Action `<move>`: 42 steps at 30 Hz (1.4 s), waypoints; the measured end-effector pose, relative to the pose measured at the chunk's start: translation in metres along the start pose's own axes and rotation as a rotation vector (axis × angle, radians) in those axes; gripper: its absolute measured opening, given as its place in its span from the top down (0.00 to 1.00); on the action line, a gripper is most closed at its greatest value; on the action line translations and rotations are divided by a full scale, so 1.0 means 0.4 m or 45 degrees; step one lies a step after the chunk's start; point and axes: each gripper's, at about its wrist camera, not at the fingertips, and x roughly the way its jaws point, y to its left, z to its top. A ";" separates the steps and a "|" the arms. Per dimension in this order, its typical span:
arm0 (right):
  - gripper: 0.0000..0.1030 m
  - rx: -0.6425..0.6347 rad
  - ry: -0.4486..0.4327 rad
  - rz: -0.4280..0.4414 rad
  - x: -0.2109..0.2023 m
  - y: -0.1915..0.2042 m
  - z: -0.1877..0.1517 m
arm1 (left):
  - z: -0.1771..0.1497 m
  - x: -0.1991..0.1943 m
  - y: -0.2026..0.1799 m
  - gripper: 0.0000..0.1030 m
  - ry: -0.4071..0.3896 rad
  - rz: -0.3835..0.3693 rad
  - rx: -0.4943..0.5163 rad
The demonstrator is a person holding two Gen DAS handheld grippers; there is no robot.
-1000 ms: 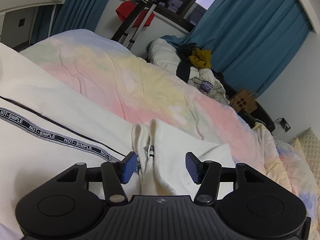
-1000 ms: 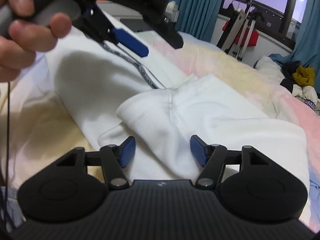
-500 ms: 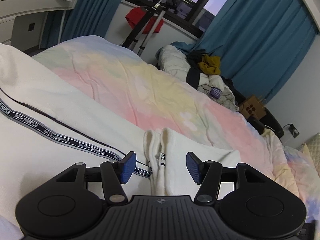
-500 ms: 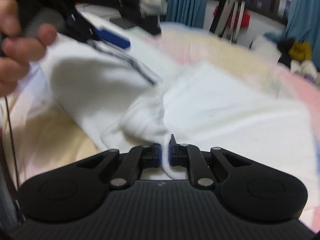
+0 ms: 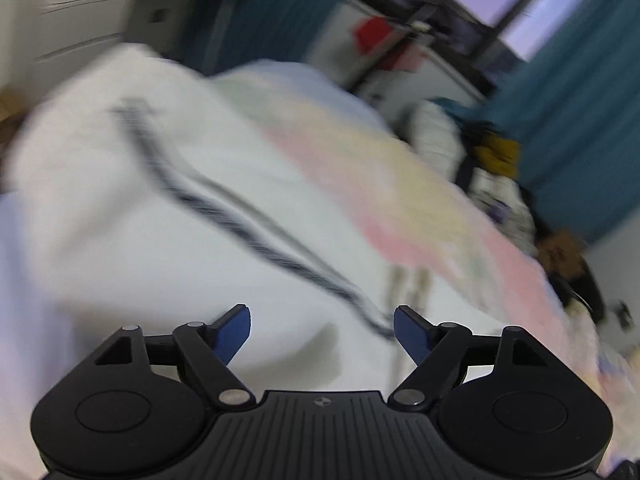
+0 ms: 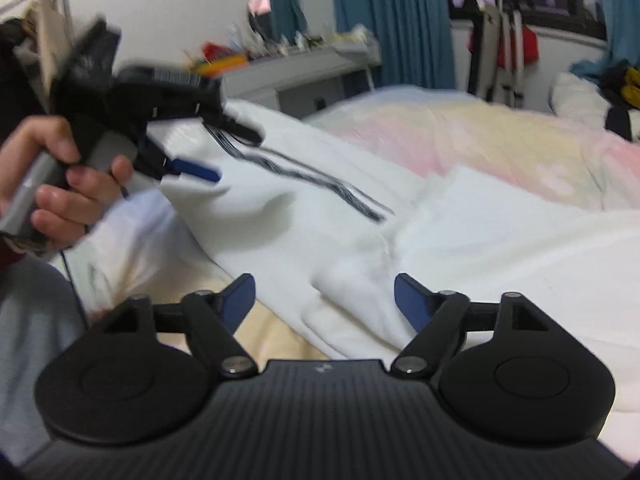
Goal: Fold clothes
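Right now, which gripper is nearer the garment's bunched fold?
Right. The right gripper straddles the bunched fold, open; the left gripper hovers back over the striped part.

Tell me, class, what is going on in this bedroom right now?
A person holding a two-finger gripper in each hand is folding a white garment with a black lettered stripe on a pastel rainbow bedspread. Both the left gripper and the right gripper are open and hold nothing. A bunched fold of the white fabric lies between the right gripper's blue pads. The left view is blurred.
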 end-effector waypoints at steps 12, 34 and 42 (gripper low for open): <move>0.22 0.461 -0.178 -0.366 -0.058 -0.195 -0.009 | 0.012 -0.068 0.256 0.10 -0.128 0.059 -0.518; 0.16 0.363 0.044 -0.606 0.090 -0.193 -0.032 | 0.124 -0.005 0.282 0.78 -0.406 -0.010 -0.483; 0.18 0.469 -0.116 -0.541 -0.037 -0.197 0.002 | 0.105 -0.089 -0.093 0.79 -0.621 -0.017 -0.122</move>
